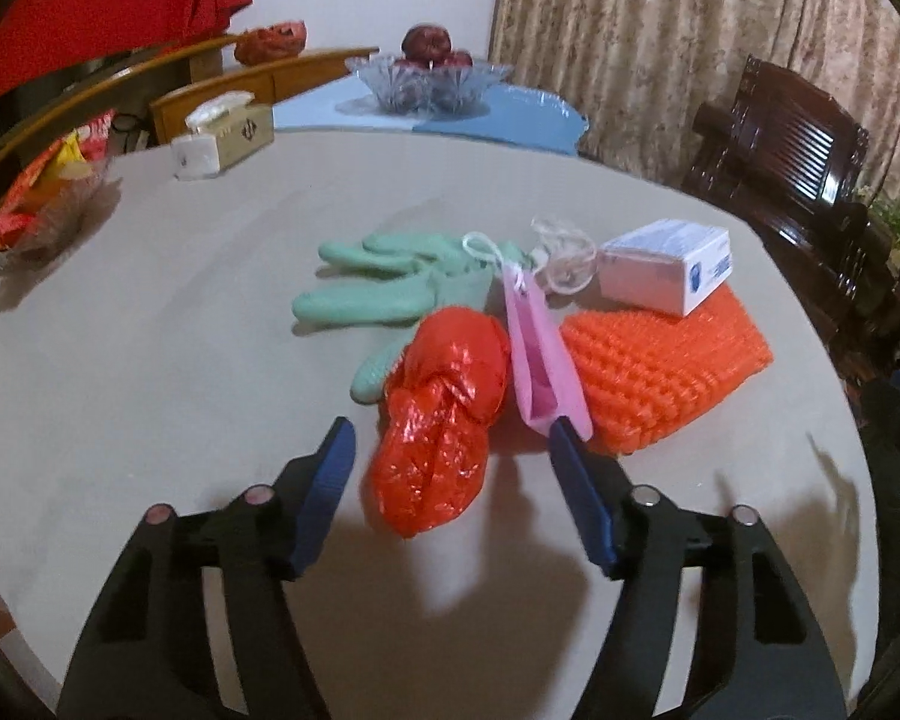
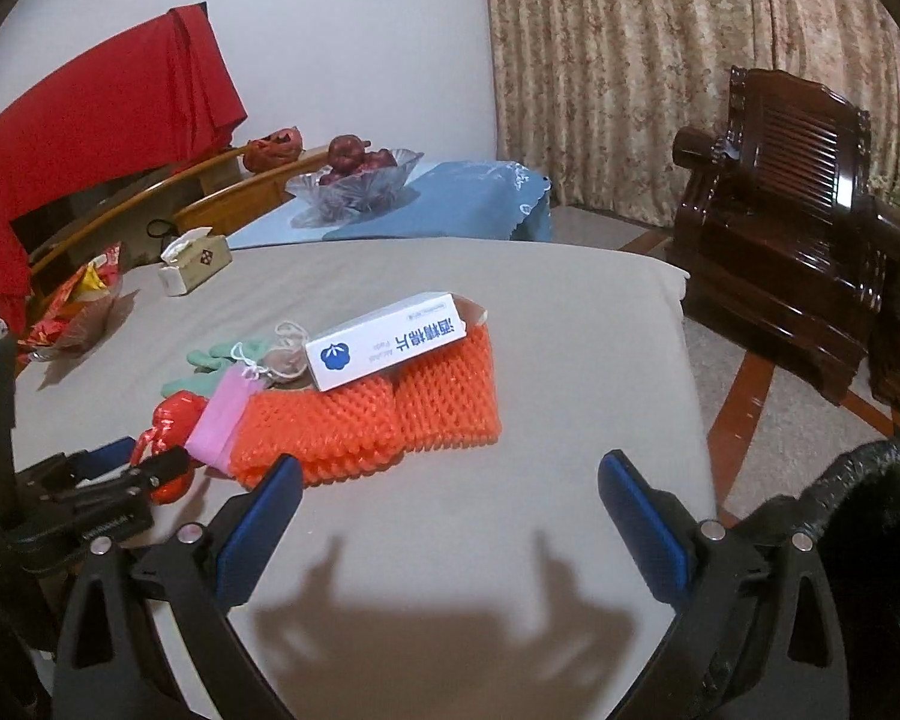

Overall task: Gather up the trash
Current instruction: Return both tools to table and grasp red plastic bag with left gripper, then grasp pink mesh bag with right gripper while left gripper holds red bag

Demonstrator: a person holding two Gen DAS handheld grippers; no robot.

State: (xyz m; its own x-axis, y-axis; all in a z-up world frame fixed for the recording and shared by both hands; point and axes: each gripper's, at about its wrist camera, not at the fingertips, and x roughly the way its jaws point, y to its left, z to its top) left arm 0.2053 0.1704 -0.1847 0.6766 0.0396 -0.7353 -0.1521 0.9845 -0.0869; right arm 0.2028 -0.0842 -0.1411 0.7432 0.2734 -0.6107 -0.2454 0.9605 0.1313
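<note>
The white cardboard box with a blue flower logo carries Chinese print I cannot read surely. It rests on the orange foam fruit netting at my right gripper's twelve o'clock; that gripper is spread wide over the grey worktop. My left gripper, also spread, flanks the crumpled red plastic bag, with the pink paper pouch touching its one o'clock fingertip and mint rubber gloves at eleven. A dark wooden armchair stands beside patterned curtains.
</note>
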